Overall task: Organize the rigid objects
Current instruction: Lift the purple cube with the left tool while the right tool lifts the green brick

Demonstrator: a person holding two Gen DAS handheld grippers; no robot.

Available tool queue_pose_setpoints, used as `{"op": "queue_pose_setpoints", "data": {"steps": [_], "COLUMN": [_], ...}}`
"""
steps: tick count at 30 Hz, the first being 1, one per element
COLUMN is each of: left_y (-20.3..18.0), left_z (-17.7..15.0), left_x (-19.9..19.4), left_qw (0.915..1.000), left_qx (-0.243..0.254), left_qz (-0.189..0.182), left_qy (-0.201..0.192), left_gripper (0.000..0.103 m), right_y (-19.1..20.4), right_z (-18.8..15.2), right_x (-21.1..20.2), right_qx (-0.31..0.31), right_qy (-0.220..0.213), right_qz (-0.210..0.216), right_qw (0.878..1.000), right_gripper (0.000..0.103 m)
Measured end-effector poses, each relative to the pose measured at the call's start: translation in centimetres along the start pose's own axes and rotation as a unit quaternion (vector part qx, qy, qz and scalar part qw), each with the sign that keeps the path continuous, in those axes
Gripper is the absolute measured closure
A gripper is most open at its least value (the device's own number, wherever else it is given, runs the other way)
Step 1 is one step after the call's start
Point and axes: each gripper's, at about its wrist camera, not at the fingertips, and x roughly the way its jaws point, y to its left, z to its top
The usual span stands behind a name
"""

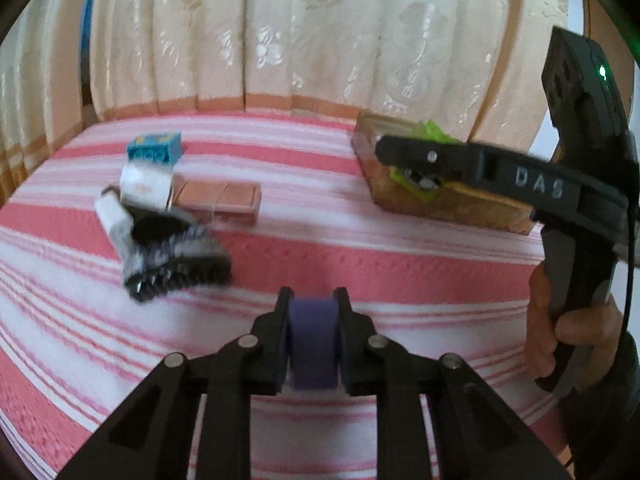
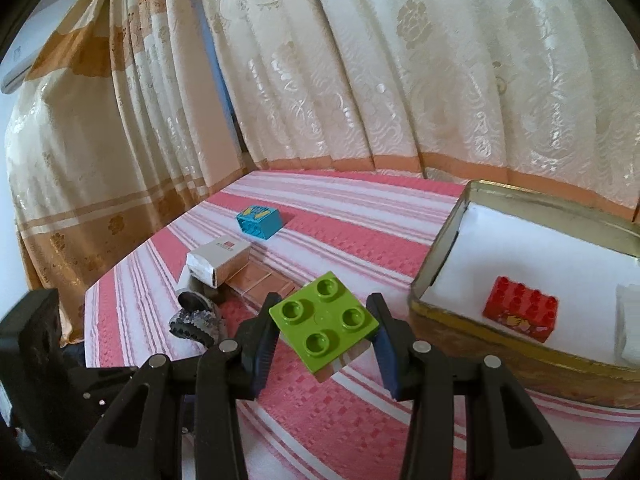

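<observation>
My right gripper [image 2: 324, 316] is shut on a lime-green four-stud brick [image 2: 324, 320], held tilted above the striped cloth just left of the open tin [image 2: 440, 240]. In the left wrist view the right gripper [image 1: 404, 164] hangs over the tin [image 1: 404, 200] with the green brick [image 1: 434, 130] showing around its fingers. My left gripper [image 1: 313, 300] is shut, its purple pads pressed together with nothing else seen between them, low over the cloth. To its upper left lie a black bristle brush [image 1: 176, 256], a white box [image 1: 146, 186], a brown flat case [image 1: 224, 198] and a blue brick [image 1: 154, 150].
The tin holds a red brick [image 2: 520, 314] and a white item [image 2: 628, 328] on a white lining. Cream curtains [image 2: 360, 80] close off the back and left of the pink-striped surface [image 2: 320, 420]. A hand [image 1: 580, 332] grips the right tool's handle.
</observation>
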Motion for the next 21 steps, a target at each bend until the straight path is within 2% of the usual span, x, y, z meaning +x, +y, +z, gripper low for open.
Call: {"op": "queue_pose_setpoints", "data": {"steps": [5,8,10,11,12,14,19,20,21], "left_y": [-1.3,-1.2,-0.7,-0.7,-0.9,-1.2,-1.0,-1.3,-1.6], "left_z": [2.0,1.8,1.3,0.9,0.4,-0.3,0.2,0.3,0.4], "left_x": [-0.5,-1.3,-1.6,-1.6,-1.5,-1.2,0.7,1.2,1.7], "left_qw": [0.9994,0.9993,0.9992,0.9993,0.9993,0.9991,0.9998,0.9997,0.9994], "left_qx": [0.026,0.025,0.018,0.022,0.03,0.04,0.009,0.011,0.018], "left_qz": [0.007,-0.013,-0.031,-0.029,-0.02,0.004,-0.012,-0.003,0.002], "left_qy": [-0.024,-0.024,-0.015,-0.009,-0.006,-0.008,0.016,0.022,0.028], "left_gripper": [0.085,0.085,0.08,0.067,0.05,0.037,0.037,0.044,0.07], "right_y": [-1.4,-2.2,-2.2,-2.1,-1.9,-1.6,-1.8,-1.9,-2.0], "right_z": [0.3,0.2,0.3,0.3,0.3,0.2,0.2,0.2,0.2], "right_x": [-1.0,-1.1,-1.2,-1.2,-1.3,-1.3,-1.2,-1.3,-1.3], "right_qx": [0.016,0.027,0.027,0.026,0.023,0.018,0.02,0.022,0.025], "right_qy": [-0.014,-0.012,-0.013,-0.013,-0.014,-0.013,-0.011,-0.011,-0.012], "right_qz": [-0.008,-0.009,-0.008,-0.007,-0.005,-0.003,-0.006,-0.006,-0.006], "right_qw": [1.0,1.0,1.0,1.0,1.0,1.0,1.0,1.0,1.0], "right_gripper": [0.057,0.057,0.057,0.057,0.057,0.057,0.057,0.057,0.057]}}
